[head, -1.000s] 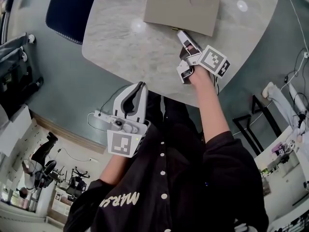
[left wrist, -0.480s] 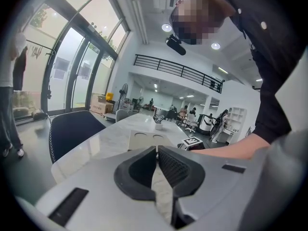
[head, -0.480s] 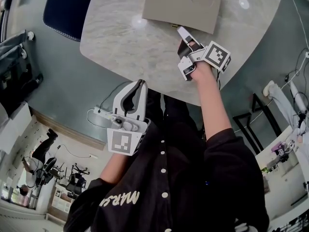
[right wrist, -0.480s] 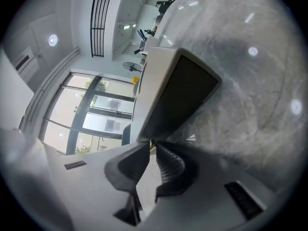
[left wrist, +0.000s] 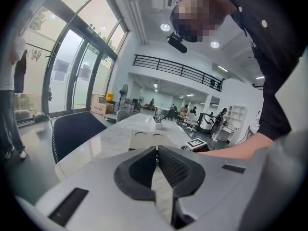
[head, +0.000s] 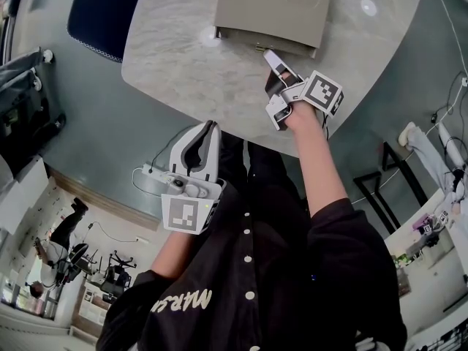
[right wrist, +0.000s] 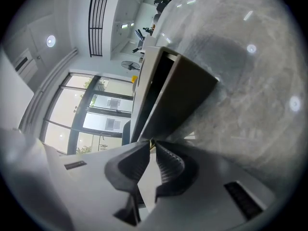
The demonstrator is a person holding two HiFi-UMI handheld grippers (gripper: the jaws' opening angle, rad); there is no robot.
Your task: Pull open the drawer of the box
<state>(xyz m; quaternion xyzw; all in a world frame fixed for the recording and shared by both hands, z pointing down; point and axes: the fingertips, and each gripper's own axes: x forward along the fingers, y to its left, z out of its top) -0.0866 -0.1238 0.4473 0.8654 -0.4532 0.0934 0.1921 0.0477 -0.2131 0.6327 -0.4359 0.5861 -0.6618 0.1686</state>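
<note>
Marble table (head: 183,72) under box (head: 274,6), chair (head: 102,6) nearby

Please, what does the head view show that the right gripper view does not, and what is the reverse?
Only the head view shows the top of the box with two round hollows, the left gripper held off the table, and a dark chair. Only the right gripper view shows the right gripper shut on a small tab at the front of the drawer, and the dark gap between drawer and box. Both show the box, the right gripper at its front, and the marble table.
</note>
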